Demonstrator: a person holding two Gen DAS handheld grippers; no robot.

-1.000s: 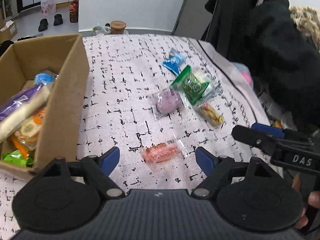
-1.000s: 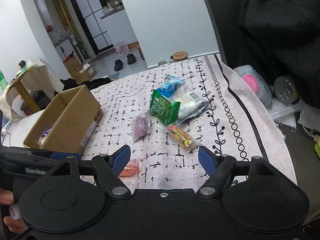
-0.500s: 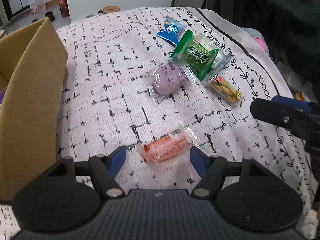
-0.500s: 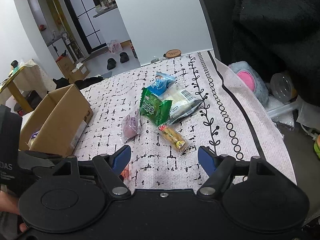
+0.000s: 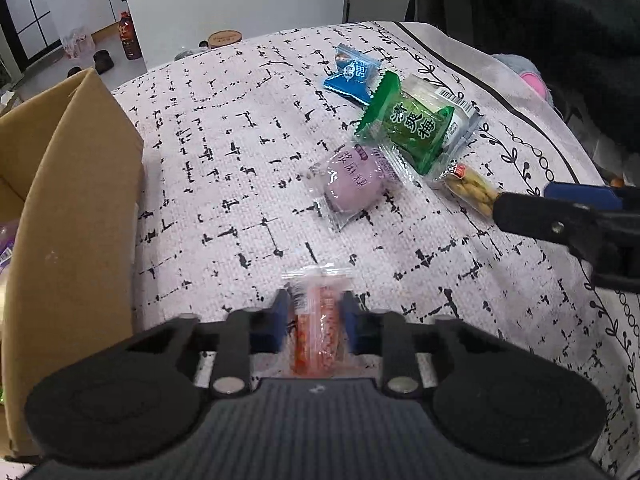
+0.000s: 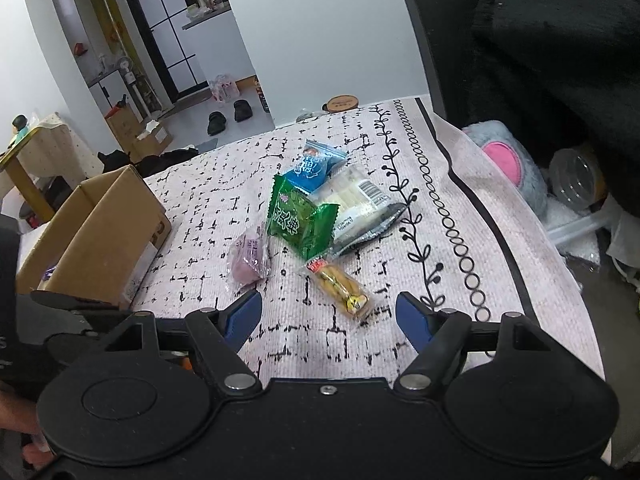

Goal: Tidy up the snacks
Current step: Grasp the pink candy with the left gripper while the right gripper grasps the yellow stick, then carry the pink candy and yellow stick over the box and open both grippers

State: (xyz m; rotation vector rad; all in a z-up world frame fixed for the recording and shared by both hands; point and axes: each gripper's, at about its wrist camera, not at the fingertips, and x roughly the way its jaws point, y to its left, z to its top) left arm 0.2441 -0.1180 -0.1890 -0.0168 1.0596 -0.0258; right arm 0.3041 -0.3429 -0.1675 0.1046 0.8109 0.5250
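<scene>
An orange snack packet [image 5: 316, 344] lies lengthwise between the blue pads of my left gripper [image 5: 314, 310]. The jaws are closing and both pads press its sides, low over the patterned cloth. My right gripper [image 6: 330, 312] stands open above the cloth, just short of a yellow nut packet [image 6: 340, 286]. Beyond it lie a purple mochi packet [image 6: 250, 260], a green packet [image 6: 298, 220], a blue packet [image 6: 316, 164] and a white bun packet [image 6: 360, 204]. The cardboard box [image 5: 72, 220] stands at the left with snacks inside, mostly hidden.
A grey and pink plush toy [image 6: 508, 160] and a clear plastic jar [image 6: 576, 176] sit off the table's right edge, under dark clothing. A round wooden lid [image 6: 342, 103] sits at the far edge. Bare cloth lies between box and snacks.
My left gripper came down over the orange packet and its jaws closed from wide apart onto it; the packet now points lengthwise. The right gripper shifted slightly toward the nut packet.
</scene>
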